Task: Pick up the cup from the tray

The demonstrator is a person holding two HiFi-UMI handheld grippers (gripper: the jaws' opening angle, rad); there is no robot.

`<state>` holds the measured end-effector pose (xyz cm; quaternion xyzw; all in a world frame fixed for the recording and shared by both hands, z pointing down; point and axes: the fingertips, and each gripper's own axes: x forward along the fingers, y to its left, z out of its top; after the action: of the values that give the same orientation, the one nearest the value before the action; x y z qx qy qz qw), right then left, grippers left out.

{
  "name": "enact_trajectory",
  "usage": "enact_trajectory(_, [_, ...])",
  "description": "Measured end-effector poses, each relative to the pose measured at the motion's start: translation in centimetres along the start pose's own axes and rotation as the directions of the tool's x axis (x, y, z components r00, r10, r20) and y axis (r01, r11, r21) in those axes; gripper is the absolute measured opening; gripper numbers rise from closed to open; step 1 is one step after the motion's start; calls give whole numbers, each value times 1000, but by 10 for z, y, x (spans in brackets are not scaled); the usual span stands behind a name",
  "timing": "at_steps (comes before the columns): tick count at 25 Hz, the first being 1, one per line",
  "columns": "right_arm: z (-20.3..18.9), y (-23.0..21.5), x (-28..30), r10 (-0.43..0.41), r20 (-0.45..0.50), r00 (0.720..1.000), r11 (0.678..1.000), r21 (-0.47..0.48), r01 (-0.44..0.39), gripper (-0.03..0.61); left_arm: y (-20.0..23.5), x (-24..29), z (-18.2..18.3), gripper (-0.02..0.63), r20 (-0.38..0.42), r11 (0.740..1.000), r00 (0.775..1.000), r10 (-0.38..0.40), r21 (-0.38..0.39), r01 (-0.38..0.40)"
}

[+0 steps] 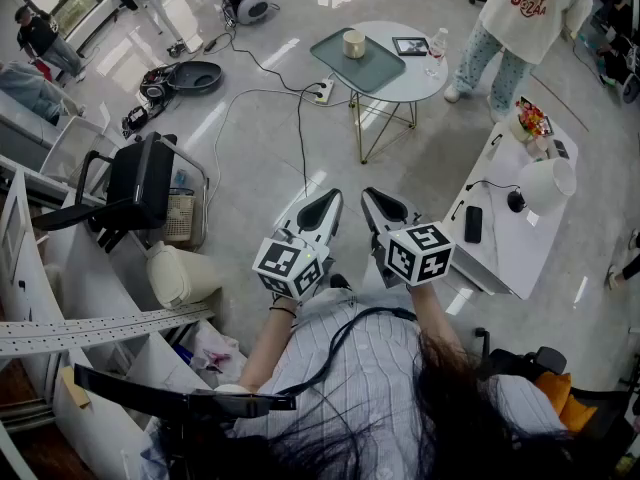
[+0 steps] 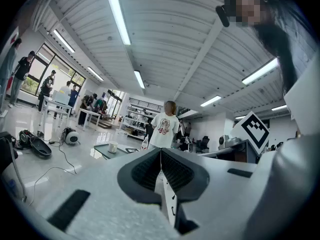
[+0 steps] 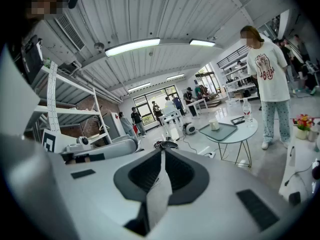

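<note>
A cream cup (image 1: pixel 354 43) stands on a grey-green tray (image 1: pixel 362 63) on a round white table (image 1: pixel 425 78) far ahead across the floor. The cup (image 3: pixel 214 125) on the tray (image 3: pixel 219 131) shows small in the right gripper view, and as a small cup (image 2: pixel 113 147) at the left gripper view's left. Both grippers are held close to the person's body, far from the table. My left gripper (image 1: pixel 330 200) is shut with nothing in it. My right gripper (image 1: pixel 372 198) is shut and empty too. The two sit side by side, jaws toward the table.
A picture frame (image 1: pixel 410 45) and a water bottle (image 1: pixel 437 44) share the round table. A person in a white shirt (image 1: pixel 530 18) stands beside it. Cables and a power strip (image 1: pixel 322 92) lie on the floor. A black chair (image 1: pixel 140 183) stands left, a white desk (image 1: pixel 510 218) right.
</note>
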<state>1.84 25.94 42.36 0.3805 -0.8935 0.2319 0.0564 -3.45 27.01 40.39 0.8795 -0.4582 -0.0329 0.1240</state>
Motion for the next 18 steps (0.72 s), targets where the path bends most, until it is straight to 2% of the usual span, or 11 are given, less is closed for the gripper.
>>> enact_trajectory(8, [0,-5,-4,-12,3,1000,1000,3,11,46,3,6,2,14,8,1000,1000,3,-18,-3])
enact_trajectory(14, [3,-26,-8,-19,15,1000,999,47,18,47,3,26,-6,14,-25,1000,1000,-8,-25,7])
enact_trajectory(18, [8,-39,4,-4,25,1000,999,44,3,46,15,43,-8,14,-41,1000,999,-2,-30,1])
